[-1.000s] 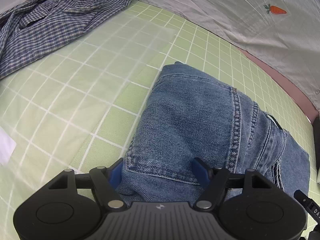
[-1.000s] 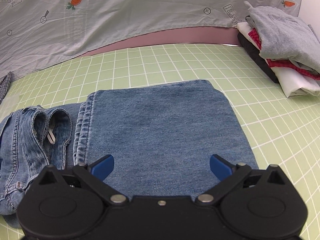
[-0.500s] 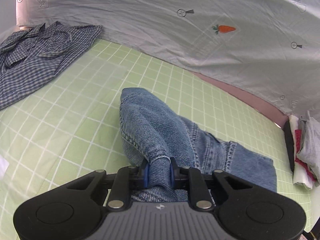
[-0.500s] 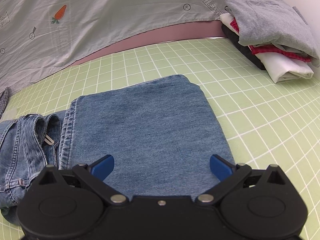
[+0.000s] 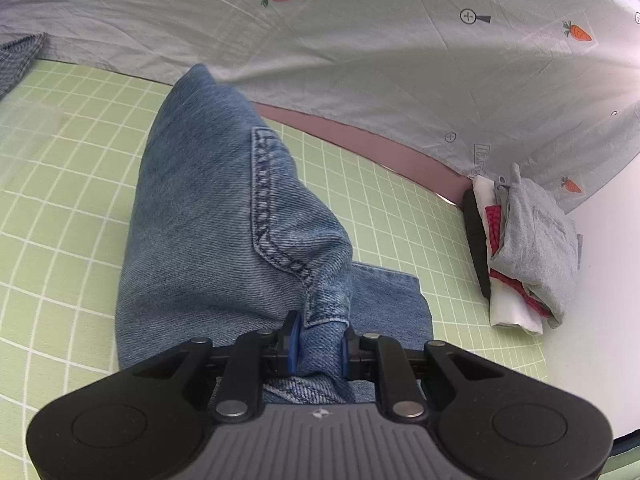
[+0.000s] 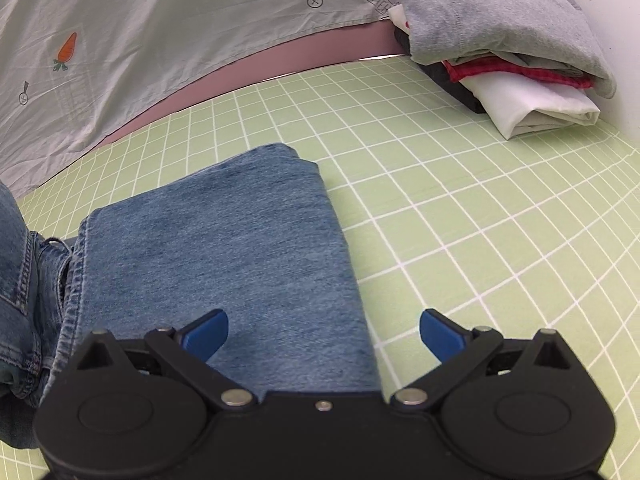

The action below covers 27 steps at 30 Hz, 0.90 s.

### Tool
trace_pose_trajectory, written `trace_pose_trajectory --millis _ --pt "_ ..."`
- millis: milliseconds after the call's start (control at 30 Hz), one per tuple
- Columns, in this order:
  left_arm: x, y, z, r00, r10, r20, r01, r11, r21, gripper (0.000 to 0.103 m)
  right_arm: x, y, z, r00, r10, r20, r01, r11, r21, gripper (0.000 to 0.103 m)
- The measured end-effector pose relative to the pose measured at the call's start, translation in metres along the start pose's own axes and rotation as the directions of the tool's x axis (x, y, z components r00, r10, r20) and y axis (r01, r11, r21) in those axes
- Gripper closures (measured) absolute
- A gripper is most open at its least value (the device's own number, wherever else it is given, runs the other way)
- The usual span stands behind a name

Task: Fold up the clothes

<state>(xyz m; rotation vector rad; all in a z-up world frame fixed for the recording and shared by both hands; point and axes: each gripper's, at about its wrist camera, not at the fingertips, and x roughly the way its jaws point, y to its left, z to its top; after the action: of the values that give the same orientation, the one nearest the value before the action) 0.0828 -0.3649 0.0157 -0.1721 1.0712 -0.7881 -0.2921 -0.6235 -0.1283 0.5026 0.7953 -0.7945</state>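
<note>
Where the jeans [image 5: 208,216] rise off the green grid mat [image 5: 60,184], the left gripper [image 5: 316,344] pinches a bunched hem-like edge, fingers narrow on the denim. The cloth looks heavy, limp yet thick; a seamed edge should offer the surest hold. The folded leg section [image 6: 224,248] lies flat beneath the right gripper [image 6: 324,330], fingers spread wide, holding nothing. A folded clothes stack [image 6: 500,48] sits well apart.

A green mat [image 6: 460,216] with white grid lines carries everything. Folded jeans [image 6: 224,248] lie on it. A pile of folded clothes [image 6: 500,48] sits at its far corner.
</note>
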Motion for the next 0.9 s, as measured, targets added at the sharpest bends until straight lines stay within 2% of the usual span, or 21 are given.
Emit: trace_pose_trajectory --millis 133,233,300,367,467,567,600,667,733,833,900 --pt "0.032 -0.014 -0.001 0.997 -0.043 -0.06 0.042 0.999 -0.013 0.084 0.006 -0.014 0.004 1.0 -0.014 -0.012 0.014 1.0 0.011 0.0" --pt "0.056 -0.028 -0.007 0.992 -0.056 -0.116 0.059 0.998 0.019 0.083 0.011 -0.02 0.008 1.0 -0.015 -0.022 0.015 1.0 0.012 0.0" --pt "0.076 -0.032 -0.014 0.983 -0.075 -0.166 0.079 0.997 0.017 0.082 0.014 -0.021 0.01 1.0 -0.014 -0.027 0.015 1.0 0.009 0.0" --pt "0.1 -0.028 -0.021 0.972 -0.074 -0.223 0.071 0.997 -0.025 0.081 0.016 -0.022 0.011 0.999 -0.014 -0.031 0.014 1.0 0.005 0.0" --pt "0.111 -0.025 -0.019 0.966 -0.079 -0.245 0.065 0.996 -0.063 0.077 0.017 -0.021 0.011 0.999 -0.014 -0.037 0.014 1.0 0.002 0.0" --pt "0.11 -0.021 -0.015 0.96 -0.109 -0.257 0.091 0.992 -0.082 0.076 0.015 -0.02 0.012 0.999 -0.015 -0.032 0.015 1.0 -0.002 0.0" --pt "0.109 -0.02 -0.014 0.958 -0.121 -0.258 0.102 0.991 -0.084 0.074 0.014 -0.02 0.012 0.999 -0.017 -0.03 0.017 1.0 -0.001 0.0" --pt "0.103 -0.02 -0.011 0.95 -0.176 -0.259 0.152 0.982 -0.11 0.058 0.014 -0.019 0.012 0.999 -0.018 -0.03 0.019 1.0 0.004 0.0" --pt "0.09 -0.022 -0.008 0.95 -0.203 -0.237 0.179 0.977 -0.118 0.029 0.012 -0.017 0.014 1.0 -0.012 -0.024 0.013 1.0 0.011 0.0" --pt "0.068 -0.024 -0.003 0.961 -0.205 -0.187 0.187 0.976 -0.11 0.025 0.007 -0.011 0.018 1.0 0.009 -0.01 -0.009 1.0 0.016 0.0" --pt "0.057 -0.018 0.001 0.975 -0.163 -0.151 0.146 0.983 -0.115 0.025 0.005 -0.006 0.022 0.999 0.036 0.0 -0.036 0.999 0.022 0.0"
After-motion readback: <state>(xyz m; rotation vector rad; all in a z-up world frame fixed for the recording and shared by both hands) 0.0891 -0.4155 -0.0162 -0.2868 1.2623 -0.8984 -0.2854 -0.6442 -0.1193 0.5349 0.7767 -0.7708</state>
